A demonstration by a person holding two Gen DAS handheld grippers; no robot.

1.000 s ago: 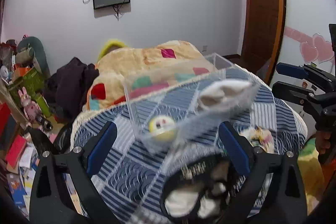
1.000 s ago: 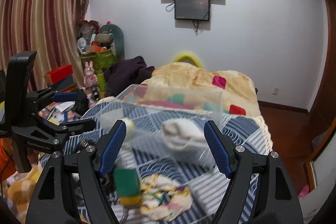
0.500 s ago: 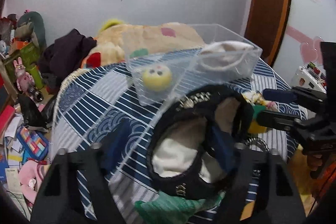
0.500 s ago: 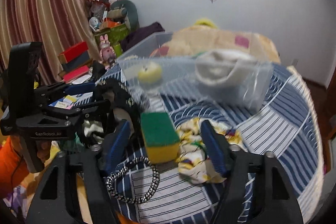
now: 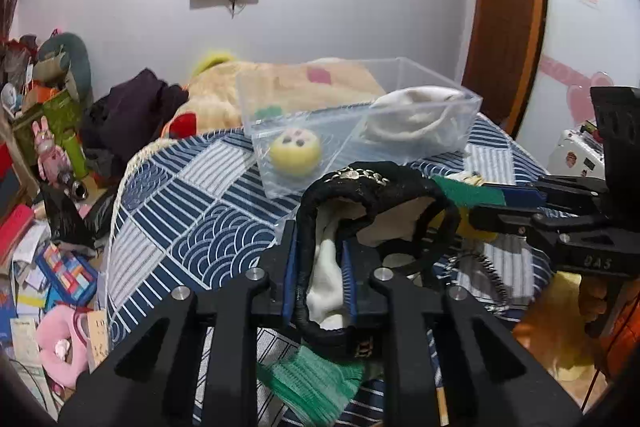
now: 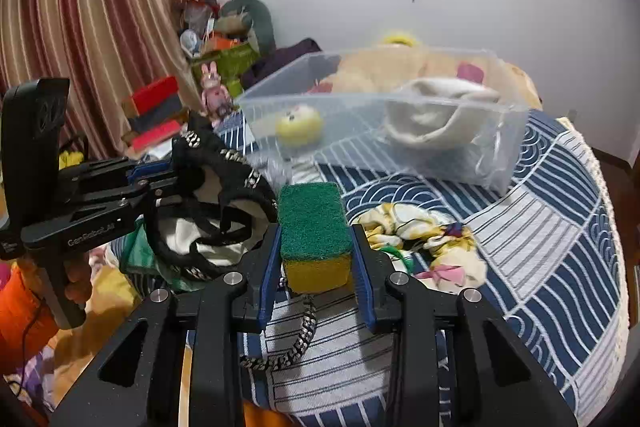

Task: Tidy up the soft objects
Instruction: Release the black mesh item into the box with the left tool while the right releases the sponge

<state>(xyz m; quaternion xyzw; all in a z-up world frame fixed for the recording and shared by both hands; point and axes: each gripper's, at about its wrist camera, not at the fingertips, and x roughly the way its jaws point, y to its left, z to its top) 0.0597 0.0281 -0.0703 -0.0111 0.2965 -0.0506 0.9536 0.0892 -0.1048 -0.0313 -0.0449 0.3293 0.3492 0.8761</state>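
Note:
My left gripper [image 5: 318, 277] is shut on a black-trimmed white cap [image 5: 372, 215], held just above the blue patterned cloth; it also shows in the right wrist view [image 6: 208, 223]. My right gripper [image 6: 314, 267] is shut on a green-and-yellow sponge [image 6: 314, 231], seen edge-on in the left wrist view [image 5: 468, 197]. A clear plastic bin [image 5: 360, 125] stands behind, holding a yellow ball toy [image 5: 295, 153] and a white cloth [image 5: 412, 111]. A floral fabric piece [image 6: 420, 231] lies right of the sponge.
A braided black-and-white cord [image 6: 296, 339] lies under the right gripper. A green knit item [image 5: 316, 383] lies at the near edge. Clutter of toys and books [image 5: 48, 267] covers the floor at left. A blanket heap [image 5: 248, 87] lies behind the bin.
Both grippers dropped toward the cloth and closed: the left onto the cap, the right onto the sponge. The bin now sits farther ahead in both views.

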